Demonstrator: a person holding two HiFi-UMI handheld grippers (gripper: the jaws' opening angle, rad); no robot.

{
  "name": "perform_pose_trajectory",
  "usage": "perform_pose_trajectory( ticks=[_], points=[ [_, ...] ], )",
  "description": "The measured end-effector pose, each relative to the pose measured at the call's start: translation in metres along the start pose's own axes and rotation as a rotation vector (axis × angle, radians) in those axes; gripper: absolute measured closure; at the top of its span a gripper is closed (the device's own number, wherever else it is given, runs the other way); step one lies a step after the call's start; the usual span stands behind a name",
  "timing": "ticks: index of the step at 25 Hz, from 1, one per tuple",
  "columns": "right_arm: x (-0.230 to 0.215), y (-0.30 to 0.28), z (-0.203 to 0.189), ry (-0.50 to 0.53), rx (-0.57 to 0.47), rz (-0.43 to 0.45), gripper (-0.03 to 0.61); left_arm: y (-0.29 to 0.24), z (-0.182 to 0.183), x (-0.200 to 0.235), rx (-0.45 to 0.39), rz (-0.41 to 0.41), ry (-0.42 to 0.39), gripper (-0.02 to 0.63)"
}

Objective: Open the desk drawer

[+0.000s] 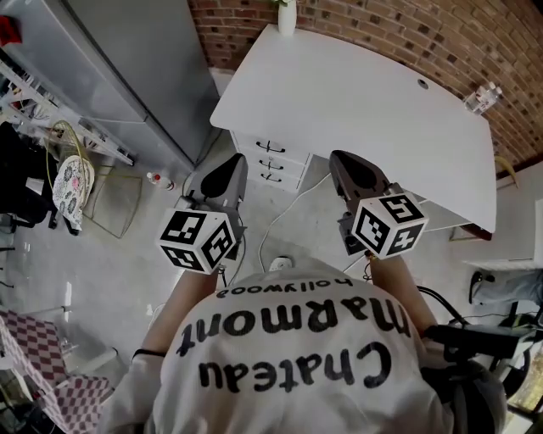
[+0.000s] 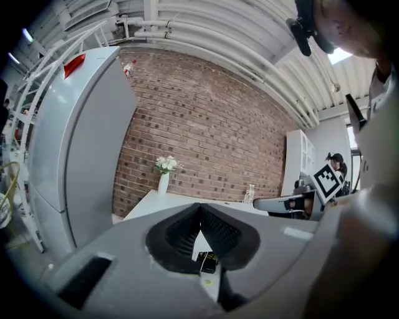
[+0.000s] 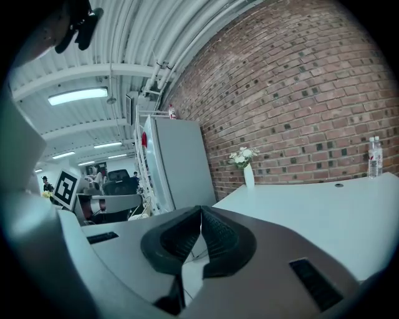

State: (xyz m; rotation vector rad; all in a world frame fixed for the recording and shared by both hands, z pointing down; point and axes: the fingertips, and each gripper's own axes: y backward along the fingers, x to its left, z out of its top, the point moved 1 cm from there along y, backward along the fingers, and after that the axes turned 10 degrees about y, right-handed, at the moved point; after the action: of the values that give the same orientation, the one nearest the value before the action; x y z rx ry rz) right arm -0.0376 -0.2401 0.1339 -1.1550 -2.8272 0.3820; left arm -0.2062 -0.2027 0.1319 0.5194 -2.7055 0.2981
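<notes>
Found a broad white rectangular desk (image 1: 365,93) across the upper middle of the head view, backed by a red brick wall (image 1: 407,30). Noted the white drawer unit (image 1: 273,161) under the desk's left end, just above frame centre, with 3 black-handled fronts stacked 1 over another, all flush and closed. Held the grey plastic left gripper (image 1: 235,163) at centre left, pointing up-frame, its tip overlapping the unit's left edge in the picture. From that gripper's own view, though, placed the desk still some way ahead, so touched nothing. Read the left gripper (image 2: 200,205) there as closed tip to tip, with nothing between its ribbed black pads (image 2: 184,233). Held the darker grey right gripper (image 1: 339,158) at centre right, just right of the drawers in the frame, likewise clear of everything. Saw the right gripper (image 3: 201,210) in its own view with jaws met at the tip and empty. Counted 2 black-and-white marker cubes lower down, 1 at lower left (image 1: 197,240) and 1 at lower right (image 1: 389,225). Marked a slim white vase of pale flowers (image 1: 287,15) at the top edge, a clear plastic bottle (image 1: 482,97) at the upper right, a tall grey metal cabinet (image 1: 144,68) at the upper left, and a thin white cable (image 1: 284,216) on the pale floor between the grippers.
</notes>
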Motion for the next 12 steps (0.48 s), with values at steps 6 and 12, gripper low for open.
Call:
perform_pose_trajectory(
  ticks=[6,12],
  points=[
    [0.004,-0.014,-0.009,-0.033,-0.031,0.079,0.566,-0.010,-0.009,0.007,-0.003,0.006,0.010,0.600],
    [0.001,-0.025,-0.045,-0.047,0.050,0.116,0.566,-0.022,-0.042,0.018,0.060,0.040,0.044,0.600]
  ],
)
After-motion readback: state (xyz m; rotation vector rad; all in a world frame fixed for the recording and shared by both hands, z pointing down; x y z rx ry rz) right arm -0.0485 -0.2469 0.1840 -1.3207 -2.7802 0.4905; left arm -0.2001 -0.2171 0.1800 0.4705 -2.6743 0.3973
